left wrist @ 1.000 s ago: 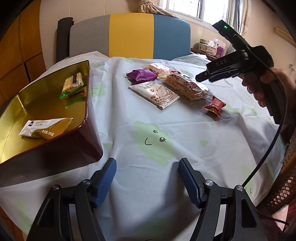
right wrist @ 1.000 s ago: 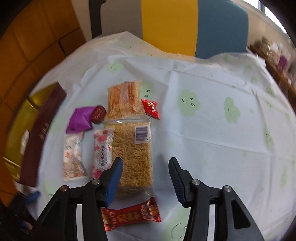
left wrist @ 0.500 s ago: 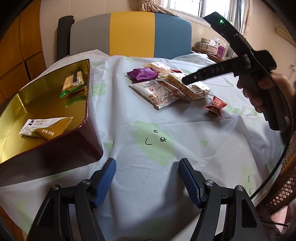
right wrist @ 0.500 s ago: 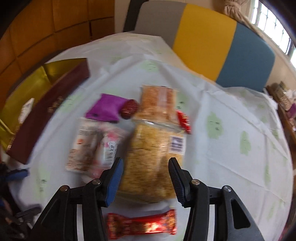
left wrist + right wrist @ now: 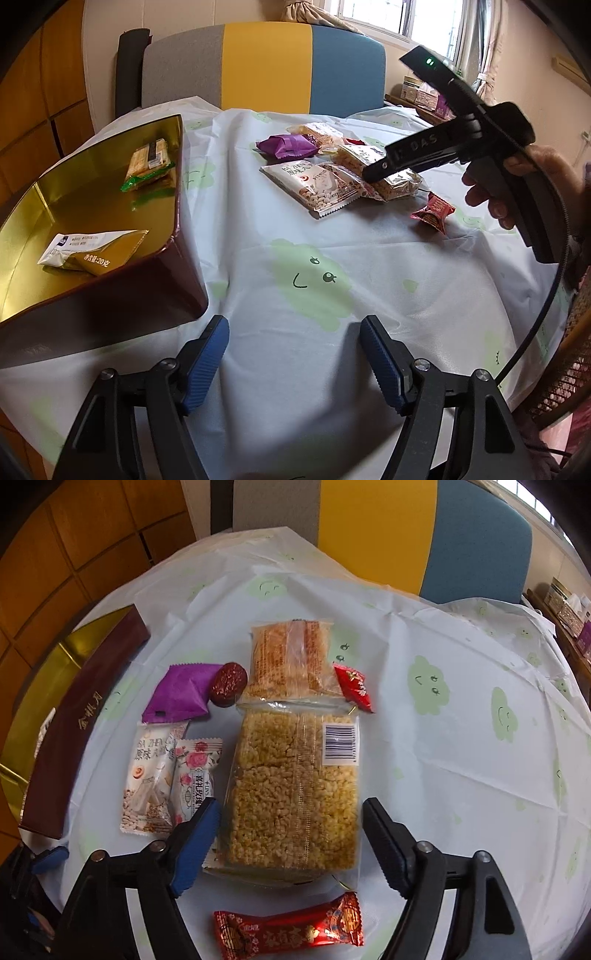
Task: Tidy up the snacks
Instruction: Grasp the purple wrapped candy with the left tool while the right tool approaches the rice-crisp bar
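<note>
Risk 1: your right gripper [image 5: 290,843] sits with its jaws apart on either side of the near end of the puffed-rice pack [image 5: 295,794], low centre of the right wrist frame. The left blue pad [image 5: 195,845] lies just beside the rose-print sachet [image 5: 195,771], which overlaps the pack's left edge. Closing here could pinch that sachet too, or drag it along.

Risk 2: the pack is wide, nearly filling the gap between the jaws. A grip on the clear film alone may slip or crumple, and the crisp contents look easy to crush.

Risk 3: the orange cracker pack [image 5: 291,661] and a small red candy [image 5: 352,686] touch the far end of the pack, upper centre. Lifting may shift them. The long red candy [image 5: 291,930] lies apart, at bottom centre.

Pose: in the left wrist frame your right gripper [image 5: 373,171] comes in from the right edge, tilted down toward the snack pile, your hand [image 5: 517,188] around the handle. Your left gripper [image 5: 293,362] hovers over bare counter [image 5: 369,258] at bottom centre, jaws apart, holding nothing.

The gold tin [image 5: 92,206], at left, already holds 2 packets, well apart from the pile.
</note>
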`<state>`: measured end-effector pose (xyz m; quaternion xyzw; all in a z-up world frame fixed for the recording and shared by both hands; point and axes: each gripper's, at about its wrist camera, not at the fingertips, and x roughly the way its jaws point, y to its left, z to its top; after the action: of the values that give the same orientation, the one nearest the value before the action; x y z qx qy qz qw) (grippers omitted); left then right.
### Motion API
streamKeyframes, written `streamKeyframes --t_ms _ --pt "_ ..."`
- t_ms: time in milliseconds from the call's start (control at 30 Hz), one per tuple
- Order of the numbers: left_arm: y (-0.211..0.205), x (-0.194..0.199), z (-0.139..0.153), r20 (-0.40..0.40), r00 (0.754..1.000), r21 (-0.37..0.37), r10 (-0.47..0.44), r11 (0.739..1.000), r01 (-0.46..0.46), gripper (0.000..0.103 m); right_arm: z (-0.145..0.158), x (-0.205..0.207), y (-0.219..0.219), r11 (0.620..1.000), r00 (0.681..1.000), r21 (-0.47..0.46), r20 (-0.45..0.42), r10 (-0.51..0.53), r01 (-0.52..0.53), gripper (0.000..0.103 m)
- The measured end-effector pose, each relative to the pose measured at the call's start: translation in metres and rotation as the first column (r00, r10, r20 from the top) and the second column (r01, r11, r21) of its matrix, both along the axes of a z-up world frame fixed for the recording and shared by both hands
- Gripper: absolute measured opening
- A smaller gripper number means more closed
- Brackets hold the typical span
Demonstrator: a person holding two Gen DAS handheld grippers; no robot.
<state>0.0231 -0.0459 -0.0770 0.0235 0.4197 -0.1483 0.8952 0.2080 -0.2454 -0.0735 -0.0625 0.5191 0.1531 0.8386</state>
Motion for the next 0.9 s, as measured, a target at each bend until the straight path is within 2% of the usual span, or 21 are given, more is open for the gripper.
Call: streamKeyframes --t_ms 133,167,200,433,500,733,900 --pt "0.000 0.000 0.000 0.000 1.000 0.002 0.000 1.000 0.000 0.074 -0.008 0.005 -0.001 0.999 1.000 -0.032 -0.009 -0.004 0.004 0.080" --pt "0.000 0.000 0.000 0.000 1.000 0.002 0.000 1.000 0.000 0.074 -0.007 0.005 -0.003 0.999 1.000 -0.050 -0.001 -0.011 0.011 0.073" --pt "0.000 0.001 0.000 0.000 1.000 0.003 0.000 1.000 0.000 0.074 -0.006 0.006 -0.006 0.998 1.000 -0.063 0.000 -0.027 0.027 0.073" --pt "-0.005 0.002 0.003 -0.005 1.000 0.039 -0.002 0.999 0.002 0.074 -0.013 0.020 -0.055 0.978 0.971 -0.063 -0.125 -0.205 0.198 0.076" --pt "-0.006 0.002 0.005 -0.016 1.000 0.043 -0.005 0.999 0.005 0.073 -0.016 0.023 -0.059 0.976 0.965 -0.047 -0.150 -0.216 0.211 0.078" --pt "-0.024 0.005 0.036 -0.022 0.997 -0.014 -0.078 0.997 0.078 0.073 -0.010 0.029 -0.053 0.974 0.964 -0.036 -0.142 -0.225 0.222 0.078" --pt "-0.028 0.030 0.062 -0.046 0.998 -0.047 -0.044 0.998 0.042 0.073 0.000 0.029 -0.064 0.971 0.962 -0.025 -0.135 -0.238 0.236 0.078"
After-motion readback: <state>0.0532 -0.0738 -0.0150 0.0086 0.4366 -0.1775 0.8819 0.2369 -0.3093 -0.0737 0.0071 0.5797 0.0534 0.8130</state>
